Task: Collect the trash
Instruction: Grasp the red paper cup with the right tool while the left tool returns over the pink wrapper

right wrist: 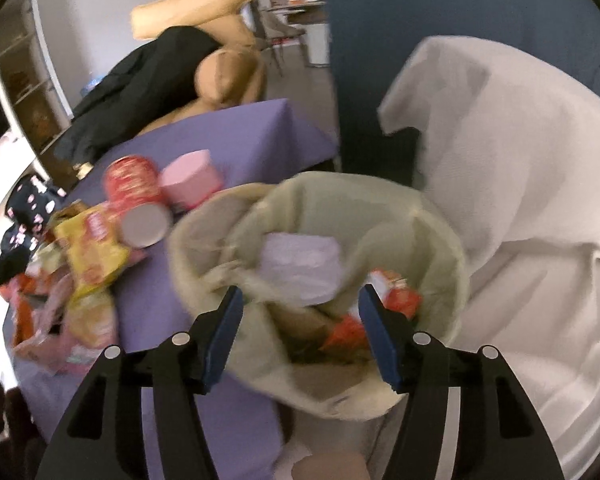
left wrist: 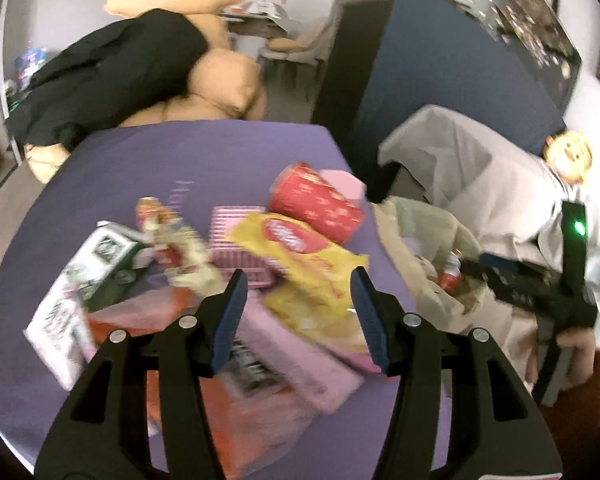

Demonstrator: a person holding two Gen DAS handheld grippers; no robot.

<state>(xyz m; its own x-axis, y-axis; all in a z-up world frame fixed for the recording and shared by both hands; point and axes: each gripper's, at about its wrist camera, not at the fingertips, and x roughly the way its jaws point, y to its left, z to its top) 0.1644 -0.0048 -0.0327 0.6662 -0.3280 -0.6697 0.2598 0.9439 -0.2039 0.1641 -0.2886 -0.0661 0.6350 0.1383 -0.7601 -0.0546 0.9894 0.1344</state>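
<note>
**Two open grippers, one pile left beside the bag**

Two grippers are in view, and both have their fingers spread apart with nothing between them. The left gripper (left wrist: 298, 316) hangs over the pile of trash on the purple desk (left wrist: 220, 152). The right gripper (right wrist: 300, 336) hangs over the mouth of the trash bag (right wrist: 440, 240), which stands at the desk's edge.

I take the trash bag as the landmark. The yellow snack bag (left wrist: 300, 256) lies to the left of it, on top of the pile and just ahead of the left fingers (left wrist: 232, 312). Its long axis seems to run slantwise, from far-left to near-right, so it points roughly toward the trash bag. Beyond it lies the red can (left wrist: 316, 204) on its side, and a pink tub (right wrist: 190, 178) touches the can. A white and green carton (left wrist: 80, 280) is at the side of the pile farthest from the trash bag.

The left gripper is clearly nearer to the pile, so I judge that it should take the next piece, probably the yellow snack bag, with the fingers closing across its short side.

Only the right wrist view looks down into the trash bag: a pale wrapper (right wrist: 300, 268) and red-orange packaging (right wrist: 396, 292) are already inside. Only the left wrist view shows the pile closely, and the right hand (left wrist: 576, 352) on its handle. Both views are blurred.
</note>
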